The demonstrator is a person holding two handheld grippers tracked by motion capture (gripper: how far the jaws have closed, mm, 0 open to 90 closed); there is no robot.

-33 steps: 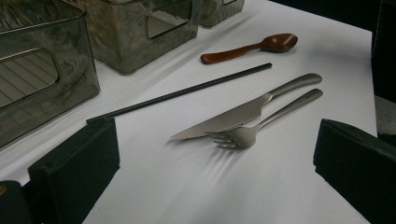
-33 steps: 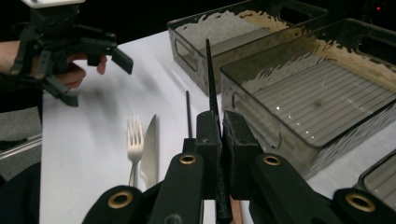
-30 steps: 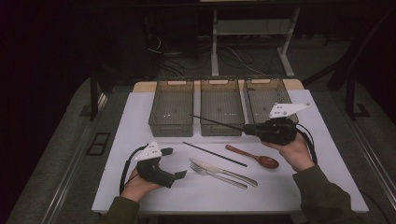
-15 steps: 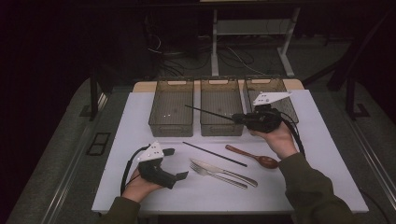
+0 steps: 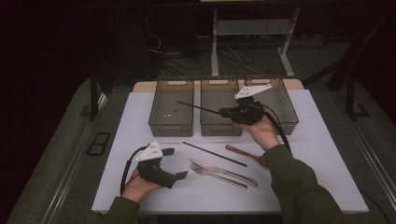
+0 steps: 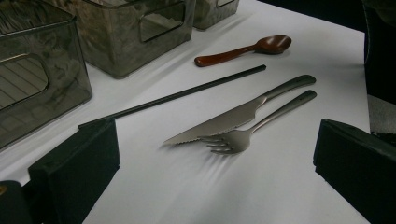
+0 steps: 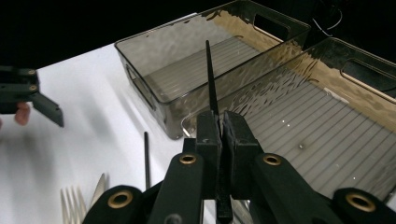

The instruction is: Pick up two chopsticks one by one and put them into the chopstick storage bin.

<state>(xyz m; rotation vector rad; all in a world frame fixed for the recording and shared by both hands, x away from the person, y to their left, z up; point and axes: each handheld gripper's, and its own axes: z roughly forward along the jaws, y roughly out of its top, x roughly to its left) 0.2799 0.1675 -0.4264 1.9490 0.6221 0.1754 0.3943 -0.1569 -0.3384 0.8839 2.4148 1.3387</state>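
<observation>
Tongs first, from the left: found the left gripper (image 5: 176, 163) spread wide and empty, low near the front left corner of the table (image 5: 130, 140), in the same spot as a second before. Saw a fork (image 6: 233, 139) and a knife (image 6: 224, 123) lying side by side and touching just ahead of its jaws, toward the front edge. Noted a loose black chopstick (image 5: 215, 154) behind them and a brown spoon (image 5: 239, 151) to its right, partly hidden by the sleeve.

Counted three clear bins along the back edge: left bin (image 5: 155, 122), middle bin (image 5: 219, 129), right bin (image 5: 290, 114), all apparently empty.

Found the right gripper (image 5: 224, 112) clamped narrow on a second chopstick (image 5: 198, 108), held by one end, level and off the table. Had been carried back and leftward in the last second, from in front of the right bin to above the middle bin, with the free tip reaching over the left bin. Judged it a sorting job, with this stick about to be dropped; could not tell into which bin. Left four pieces yet to be moved.
</observation>
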